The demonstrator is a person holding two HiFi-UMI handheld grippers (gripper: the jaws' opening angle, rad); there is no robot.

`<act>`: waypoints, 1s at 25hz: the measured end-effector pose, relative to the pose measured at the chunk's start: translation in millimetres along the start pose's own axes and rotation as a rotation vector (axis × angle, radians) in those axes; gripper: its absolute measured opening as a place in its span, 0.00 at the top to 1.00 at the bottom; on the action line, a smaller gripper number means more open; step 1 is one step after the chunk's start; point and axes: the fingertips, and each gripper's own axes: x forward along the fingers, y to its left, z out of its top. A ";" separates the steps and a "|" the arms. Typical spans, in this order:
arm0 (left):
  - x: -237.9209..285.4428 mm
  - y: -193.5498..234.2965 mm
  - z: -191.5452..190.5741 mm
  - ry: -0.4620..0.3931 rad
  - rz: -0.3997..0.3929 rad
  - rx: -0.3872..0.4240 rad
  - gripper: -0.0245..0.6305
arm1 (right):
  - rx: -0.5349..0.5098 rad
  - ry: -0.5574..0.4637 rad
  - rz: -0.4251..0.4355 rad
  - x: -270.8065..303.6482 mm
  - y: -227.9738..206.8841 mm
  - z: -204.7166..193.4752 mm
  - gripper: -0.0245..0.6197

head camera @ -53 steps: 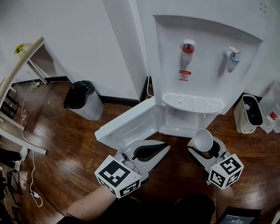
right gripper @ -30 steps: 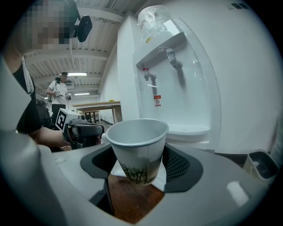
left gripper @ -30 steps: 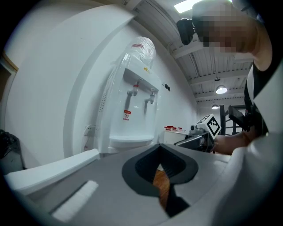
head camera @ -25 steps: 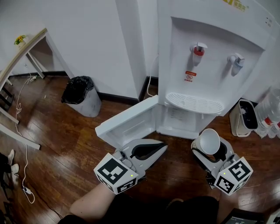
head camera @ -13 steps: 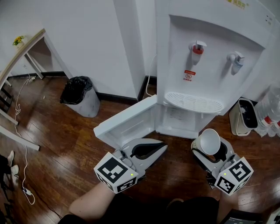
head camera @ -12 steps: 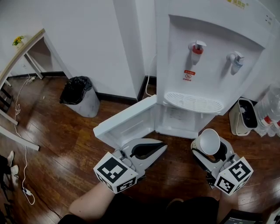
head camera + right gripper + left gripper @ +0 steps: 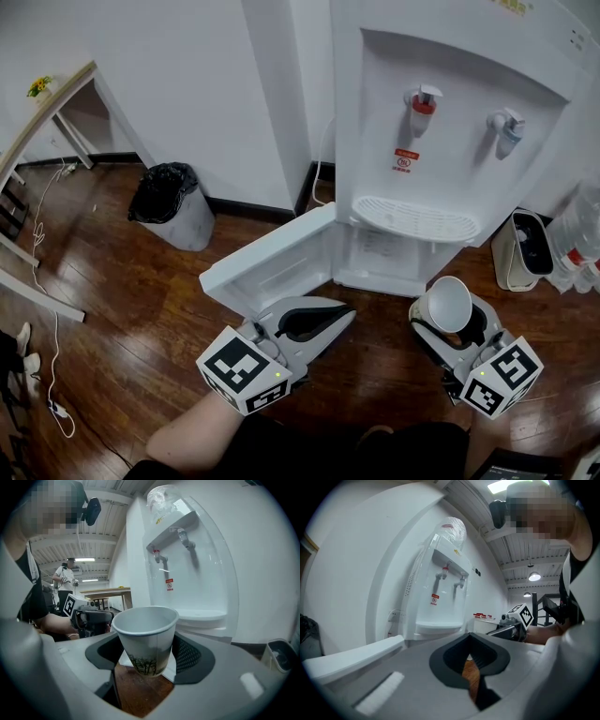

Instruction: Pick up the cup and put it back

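White paper cup (image 7: 446, 302) is grasped at its lower body between the fingers of the right gripper (image 7: 448, 317), held above the wooden floor (image 7: 141, 300) in front of the water dispenser (image 7: 375, 112). Left gripper (image 7: 339, 317) fingers are clenched together, empty.

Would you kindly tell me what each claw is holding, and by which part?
Right claw: the paper cup, gripped by the sides of its lower half. Left claw: shut, holding nothing.

Water dispenser (image 7: 450, 141): top cut off by upper edge in head view. Red label (image 7: 403, 160): print too small to read. Water bottles (image 7: 586, 246): cut by right edge. Paper cup (image 7: 444, 302): base hidden between jaws. Dark device (image 7: 506, 466) at bottom edge: cut off, unclear what.
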 end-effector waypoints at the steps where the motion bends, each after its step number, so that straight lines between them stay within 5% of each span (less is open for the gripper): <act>1: -0.2 0.0 0.2 -0.001 0.000 -0.003 0.96 | 0.001 0.000 0.001 0.0 0.0 -0.2 0.47; 13: -2.6 6.4 5.2 -0.021 0.016 -0.070 0.96 | 0.016 0.003 0.005 2.2 -2.1 -2.9 0.46; 20: 2.0 -4.2 2.1 0.009 -0.004 0.020 0.96 | 0.023 0.000 0.009 3.8 -2.9 -3.2 0.46; 25: 4.7 -3.1 -2.8 -0.001 -0.020 -0.006 0.96 | 0.025 0.003 0.011 5.3 -4.6 -4.7 0.46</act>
